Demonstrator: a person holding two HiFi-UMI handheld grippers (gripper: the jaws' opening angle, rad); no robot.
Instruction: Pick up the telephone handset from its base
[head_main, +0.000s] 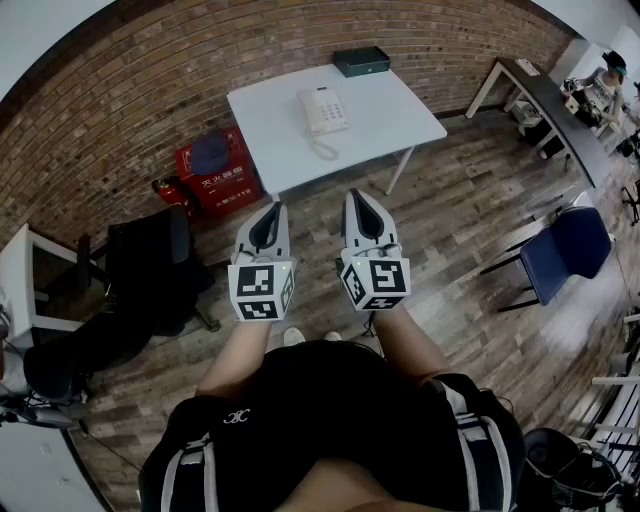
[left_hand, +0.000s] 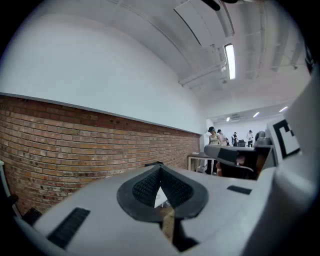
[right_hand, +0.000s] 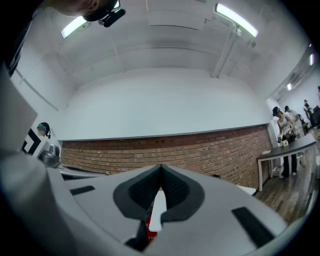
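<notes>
Cannot resolve handset (head_main: 311, 108) detail on far telephone (head_main: 331, 110); see left gripper (head_main: 272, 208) and right gripper (head_main: 357, 196) closed tip to tip, gripping nothing, well short of white table (head_main: 400, 115).

**Left gripper** (head_main: 274, 208): held out in front of the torso, nose pointing away from the person, roughly level. The jaws are closed tip to tip with nothing between the pads.

**Left marker cube** (head_main: 262, 290): sits at the rear of the left gripper, nearest the body.

**Left forearm** (head_main: 236, 352): bare, running back from the cube to the torso.

**Right gripper** (head_main: 358, 196): just beside the left gripper and parallel to it, apart from it, its nose slightly farther forward. The jaws are closed and empty.

**Right marker cube** (head_main: 375, 282): at the rear of the right gripper.

**Right forearm** (head_main: 410, 342): bare, behind its cube, angled back to the body.
</notes>
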